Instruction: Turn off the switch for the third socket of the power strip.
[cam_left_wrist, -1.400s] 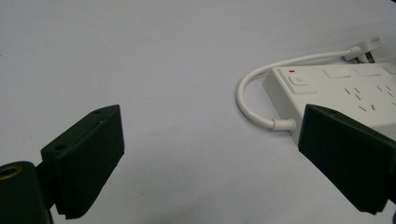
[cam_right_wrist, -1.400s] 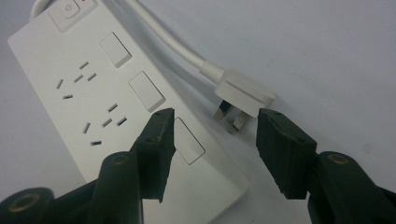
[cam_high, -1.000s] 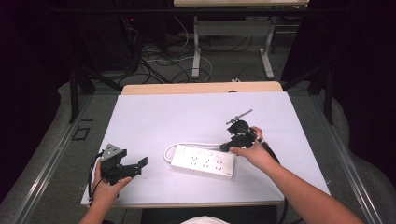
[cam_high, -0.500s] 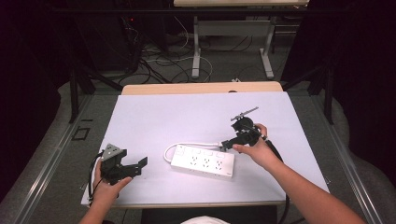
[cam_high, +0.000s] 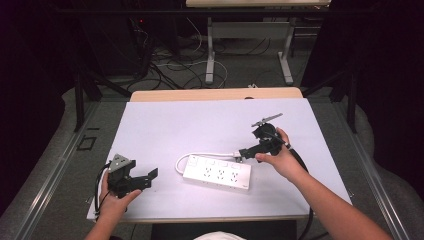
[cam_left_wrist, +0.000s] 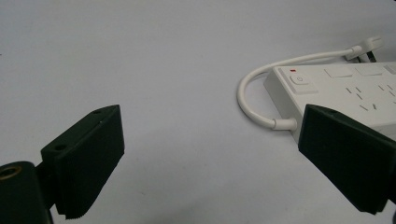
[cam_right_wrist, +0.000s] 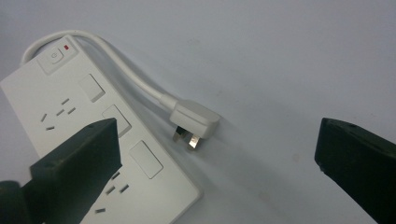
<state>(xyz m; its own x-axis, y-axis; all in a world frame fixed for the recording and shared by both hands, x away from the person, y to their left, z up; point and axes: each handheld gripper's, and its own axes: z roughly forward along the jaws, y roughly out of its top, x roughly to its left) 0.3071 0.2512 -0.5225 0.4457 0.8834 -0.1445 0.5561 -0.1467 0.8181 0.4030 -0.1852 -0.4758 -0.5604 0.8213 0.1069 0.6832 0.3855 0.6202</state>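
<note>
Black grippers (cam_high: 131, 178), ridged jaws, grey three-cornered plates, seemingly bare forearms

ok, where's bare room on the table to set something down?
The whole far half of the table, beyond the power strip, is bare, as is the patch between the left gripper and the strip's cord loop. It's crowded by the strip's right end, where the plug lies under the right gripper.
</note>
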